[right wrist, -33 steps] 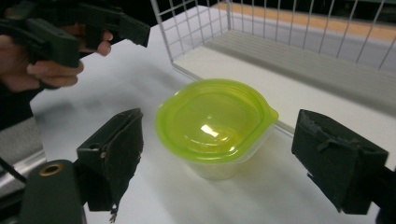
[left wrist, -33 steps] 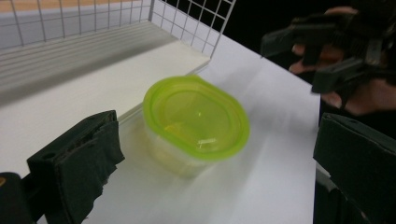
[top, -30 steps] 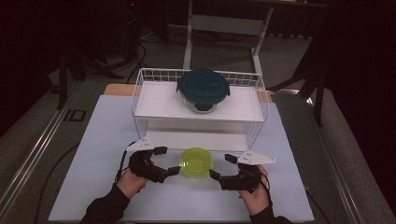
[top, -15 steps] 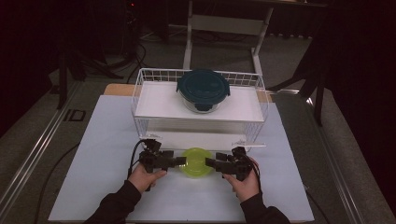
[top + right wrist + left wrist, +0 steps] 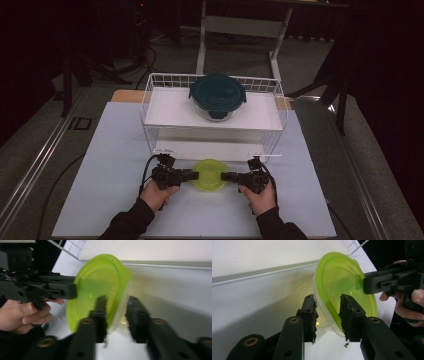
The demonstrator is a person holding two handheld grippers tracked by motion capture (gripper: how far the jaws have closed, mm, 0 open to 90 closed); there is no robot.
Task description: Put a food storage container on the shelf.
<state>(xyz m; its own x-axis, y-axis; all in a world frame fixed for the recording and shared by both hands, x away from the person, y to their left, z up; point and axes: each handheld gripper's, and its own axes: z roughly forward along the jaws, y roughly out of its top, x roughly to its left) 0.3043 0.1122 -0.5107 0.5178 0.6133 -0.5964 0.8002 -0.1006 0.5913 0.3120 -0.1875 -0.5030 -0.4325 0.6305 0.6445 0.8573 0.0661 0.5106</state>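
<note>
Left gripper (image 5: 194, 175) and right gripper (image 5: 225, 176) flank green bowl (image 5: 209, 174), jaws just closing, before wire rack (image 5: 150, 100)

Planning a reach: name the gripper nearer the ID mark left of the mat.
Left. The left gripper is right of the ID mark; the right gripper is farther right, across the green bowl, whose rim both sets of jaws have just been closing on.

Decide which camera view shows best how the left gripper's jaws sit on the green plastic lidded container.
The left gripper view: its jaws straddle the green plastic lidded container's rim close up. The right gripper view shows that left gripper at the far edge; the high view shows the container small.
</note>
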